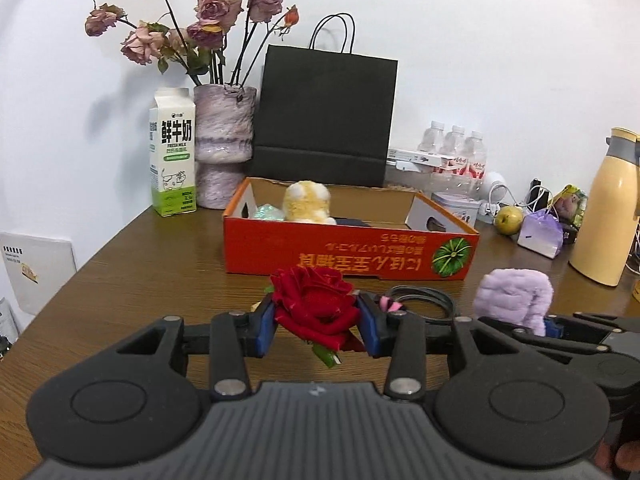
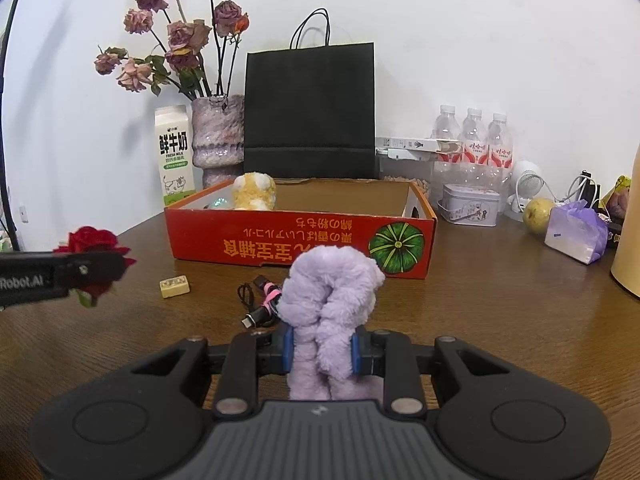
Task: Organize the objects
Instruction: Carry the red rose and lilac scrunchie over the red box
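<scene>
We see the orange box (image 2: 300, 240) at mid-frame on the brown worktop (image 2: 500, 312), a yellow plush (image 2: 254, 192) in its upper-left corner. Our right hand-held gripper (image 2: 320, 350) pinches a purple plush (image 2: 332, 292) at lower centre, and our left hand-held gripper (image 1: 318, 328) clamps a red rose (image 1: 316, 306) low in its view, before the box.

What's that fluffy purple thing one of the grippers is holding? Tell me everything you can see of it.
The purple fluffy thing looks like soft plush, pale lilac, bunched into thick folds or loops; what it is exactly cannot be told. It stands upright, pinched near its lower part between the blue pads of the right gripper, in front of the orange cardboard box, above the brown wooden table. From the left wrist camera it shows at the right. A coiled cable lies just beside it.
</scene>
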Tool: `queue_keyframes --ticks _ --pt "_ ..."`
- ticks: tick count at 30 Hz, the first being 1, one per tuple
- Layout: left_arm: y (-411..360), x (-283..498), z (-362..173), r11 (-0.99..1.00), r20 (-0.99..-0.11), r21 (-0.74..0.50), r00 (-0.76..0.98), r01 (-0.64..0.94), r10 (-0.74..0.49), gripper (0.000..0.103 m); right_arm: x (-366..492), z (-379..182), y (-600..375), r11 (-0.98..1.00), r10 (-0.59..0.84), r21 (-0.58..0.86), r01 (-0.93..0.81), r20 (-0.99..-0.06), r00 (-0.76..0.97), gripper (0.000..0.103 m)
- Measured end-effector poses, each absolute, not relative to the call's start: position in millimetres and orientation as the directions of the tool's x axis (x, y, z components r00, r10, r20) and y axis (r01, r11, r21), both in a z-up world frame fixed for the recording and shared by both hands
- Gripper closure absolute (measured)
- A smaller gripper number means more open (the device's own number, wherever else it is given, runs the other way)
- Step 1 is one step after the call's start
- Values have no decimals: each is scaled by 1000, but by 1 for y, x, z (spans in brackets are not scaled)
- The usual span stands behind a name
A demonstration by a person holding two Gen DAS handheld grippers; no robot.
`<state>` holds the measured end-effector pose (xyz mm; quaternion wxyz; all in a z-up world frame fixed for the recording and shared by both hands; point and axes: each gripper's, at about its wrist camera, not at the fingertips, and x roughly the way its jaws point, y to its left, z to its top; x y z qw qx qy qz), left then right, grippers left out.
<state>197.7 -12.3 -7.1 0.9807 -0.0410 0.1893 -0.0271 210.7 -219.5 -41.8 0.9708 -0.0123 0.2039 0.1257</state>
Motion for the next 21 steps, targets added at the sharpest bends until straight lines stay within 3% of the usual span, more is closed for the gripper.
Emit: queue_keyframes --ticks 21 --pt "-56 206 9 995 -341 -86 940 -40 8 61 207 -25 -228 959 276 26 -282 -297 914 78"
